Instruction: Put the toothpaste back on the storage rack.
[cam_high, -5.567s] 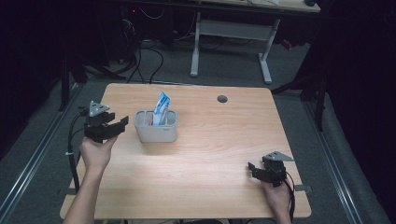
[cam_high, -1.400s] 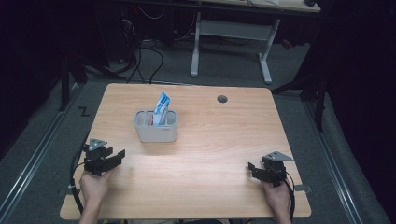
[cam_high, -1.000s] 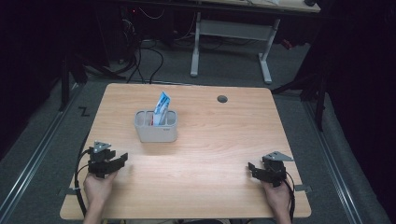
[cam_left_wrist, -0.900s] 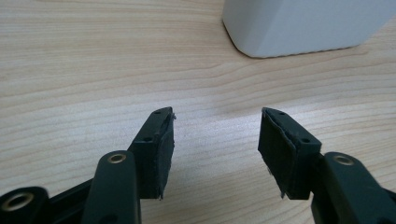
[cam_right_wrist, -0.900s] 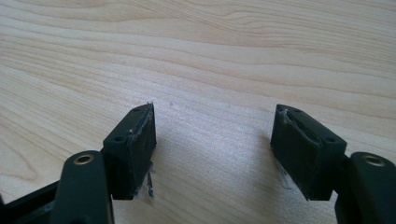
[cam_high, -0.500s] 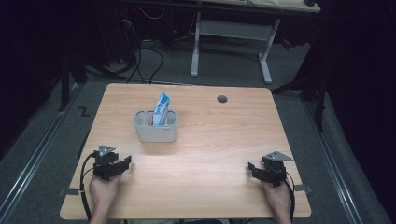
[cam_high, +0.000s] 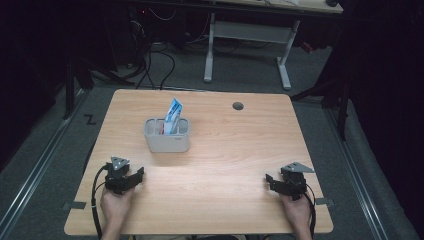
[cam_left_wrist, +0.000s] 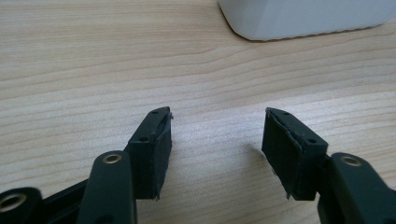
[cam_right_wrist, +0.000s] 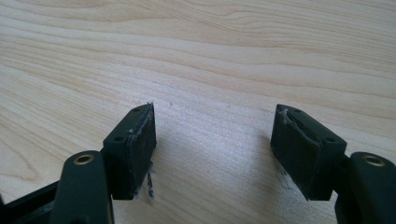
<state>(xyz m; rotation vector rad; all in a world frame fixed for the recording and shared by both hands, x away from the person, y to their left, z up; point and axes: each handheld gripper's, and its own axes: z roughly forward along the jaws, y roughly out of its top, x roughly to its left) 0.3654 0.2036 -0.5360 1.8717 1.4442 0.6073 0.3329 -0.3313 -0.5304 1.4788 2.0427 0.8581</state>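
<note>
A white box-shaped holder (cam_high: 166, 135) stands left of the table's middle, with a blue and white packet (cam_high: 173, 115) sticking up out of it. My left gripper (cam_high: 129, 176) rests on the wood near the front left, jaws open and empty; its own view shows its gripper (cam_left_wrist: 217, 135) low over bare wood with the holder's base (cam_left_wrist: 303, 18) ahead. My right gripper (cam_high: 274, 181) lies near the front right corner, also open. The right gripper (cam_right_wrist: 215, 135) has only wood grain between its pads.
The wooden table (cam_high: 240, 150) has a round cable hole (cam_high: 238, 106) at the back right. Black cables trail from both grippers over the front edge. Beyond the table, a white desk frame (cam_high: 247, 37) and floor cables sit in the dark.
My left gripper has come back from beside the holder to the front left of the table and settled lower. The right gripper has stayed put.
</note>
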